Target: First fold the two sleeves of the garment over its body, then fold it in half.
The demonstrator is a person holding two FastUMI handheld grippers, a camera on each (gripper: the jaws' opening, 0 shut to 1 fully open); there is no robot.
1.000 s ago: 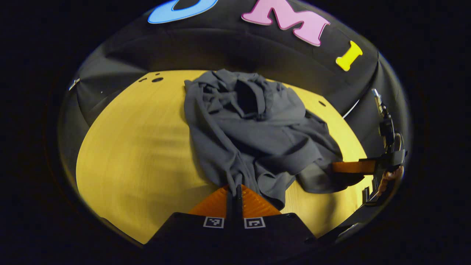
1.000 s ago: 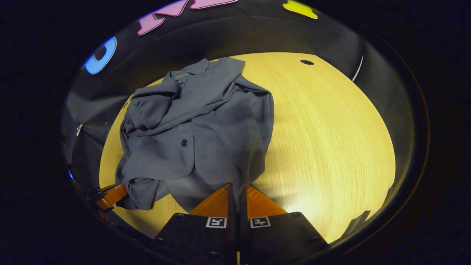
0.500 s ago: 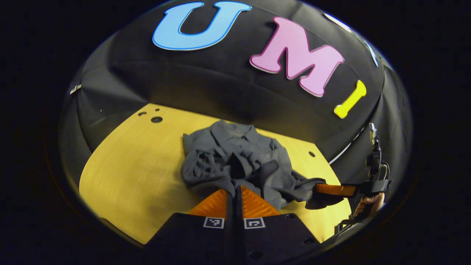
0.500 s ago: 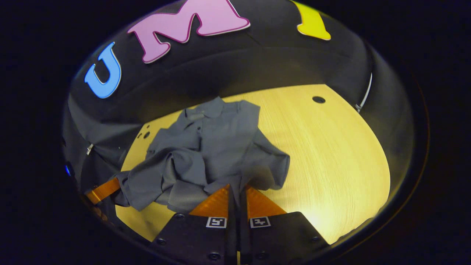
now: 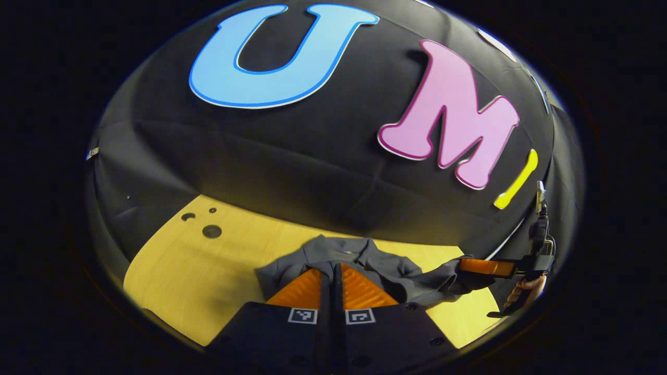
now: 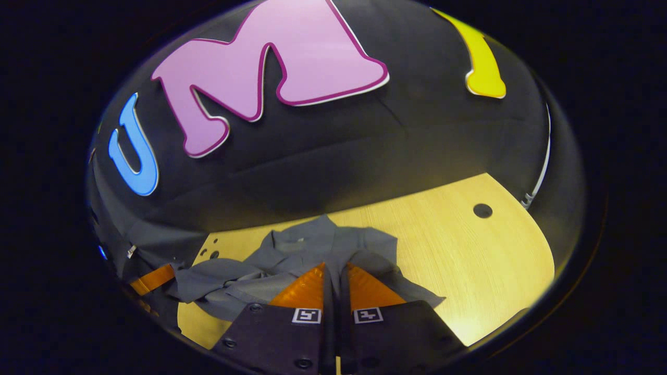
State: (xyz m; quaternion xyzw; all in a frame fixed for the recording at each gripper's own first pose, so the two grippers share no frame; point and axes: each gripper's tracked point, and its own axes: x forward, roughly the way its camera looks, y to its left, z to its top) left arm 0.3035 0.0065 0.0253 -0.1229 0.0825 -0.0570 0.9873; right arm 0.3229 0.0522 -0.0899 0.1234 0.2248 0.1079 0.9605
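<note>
Both claws pinch the grey shirt [image 6: 312, 250] w/ fingers pressed together, left claw [image 5: 333, 276] & right claw [image 6: 333, 276] near its collar, hem prob. carried over, shirt bunched on the bench [image 6: 458, 245] just ahead.

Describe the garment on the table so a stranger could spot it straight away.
On the yellow wooden table, near its back edge, lies a grey collared shirt. It is the one piece of cloth there, pinched by both grippers.
</note>
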